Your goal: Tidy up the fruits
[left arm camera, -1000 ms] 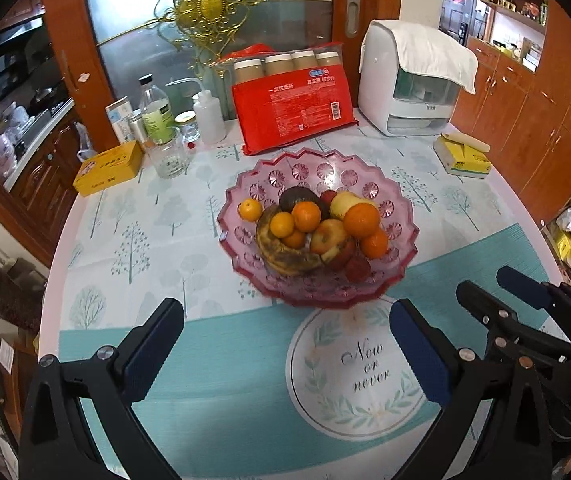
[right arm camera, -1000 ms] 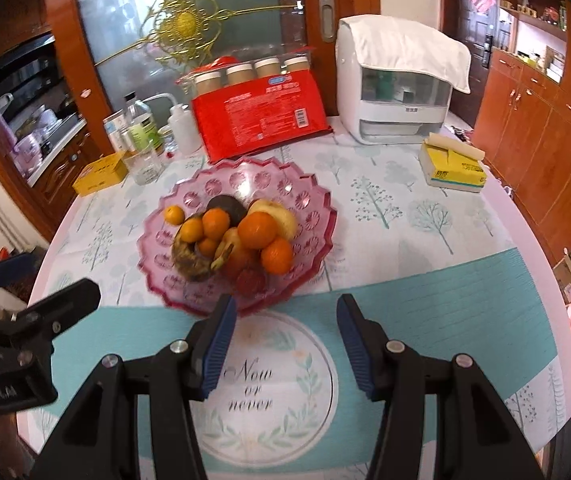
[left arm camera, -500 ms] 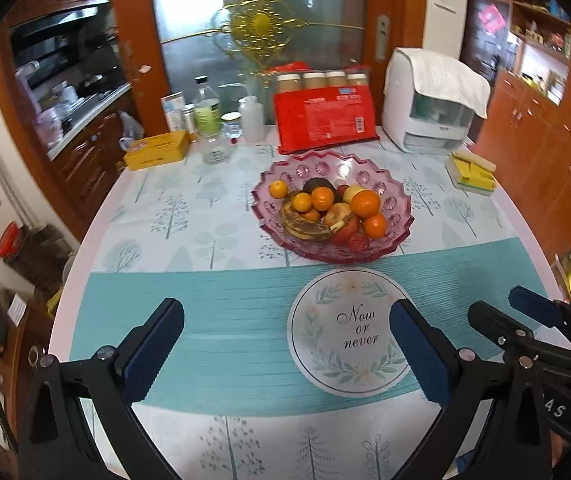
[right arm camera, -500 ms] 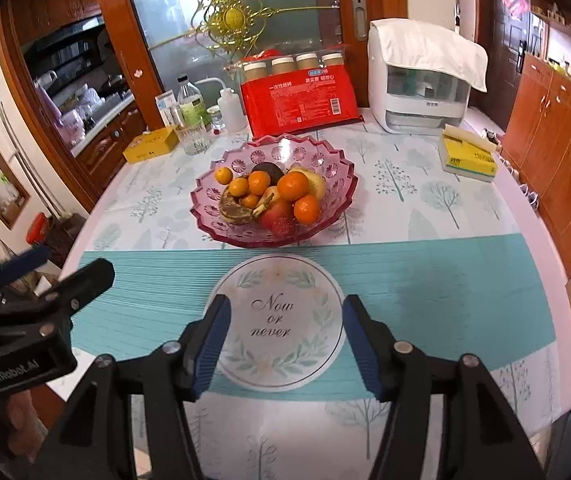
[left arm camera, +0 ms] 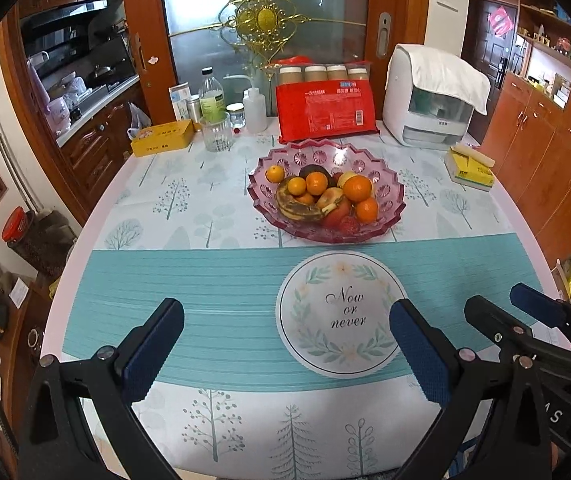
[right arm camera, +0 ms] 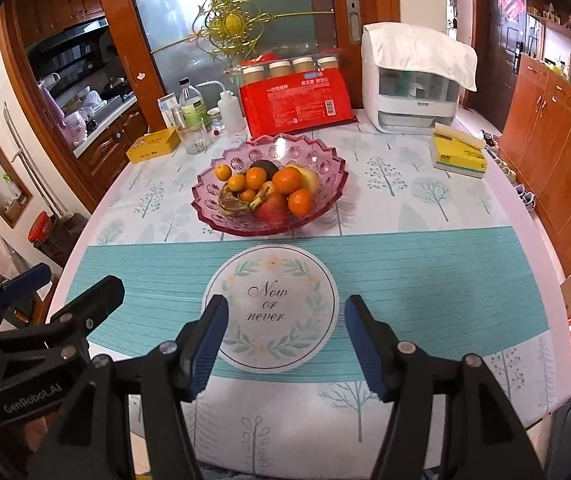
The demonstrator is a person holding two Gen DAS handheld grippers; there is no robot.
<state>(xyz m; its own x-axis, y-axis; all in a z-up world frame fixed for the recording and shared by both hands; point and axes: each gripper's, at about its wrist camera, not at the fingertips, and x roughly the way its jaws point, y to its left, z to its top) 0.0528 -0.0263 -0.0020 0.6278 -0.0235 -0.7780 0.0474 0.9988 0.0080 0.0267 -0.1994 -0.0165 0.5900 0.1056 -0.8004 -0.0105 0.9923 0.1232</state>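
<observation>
A pink glass fruit bowl (left arm camera: pixel 385 192) (right arm camera: pixel 325 184) stands in the middle of the table. It holds several oranges (left arm camera: pixel 357 188) (right arm camera: pixel 287 179), a browned banana (left arm camera: pixel 293 206) (right arm camera: pixel 231 202), a red apple (right arm camera: pixel 271 205) and a dark avocado (left arm camera: pixel 312 169). My left gripper (left arm camera: pixel 285 344) is open and empty, well short of the bowl, above the teal mat (left arm camera: pixel 205 296). My right gripper (right arm camera: pixel 285 338) is open and empty over the round "Now or never" print (right arm camera: pixel 271 304). Each gripper also shows at the edge of the other's view.
Behind the bowl stand a red cup package (left arm camera: pixel 325 112), a white appliance (left arm camera: pixel 431 98), a drinking glass (left arm camera: pixel 216 132), bottles (left arm camera: pixel 211 98) and a yellow box (left arm camera: pixel 163 138). A yellow tissue pack (left arm camera: pixel 469 168) lies at the right. The table edge curves away on both sides.
Both grippers have pulled back from the bowl toward the near edge of the table. The bowl now looks smaller and farther away. Both stay open and empty.
</observation>
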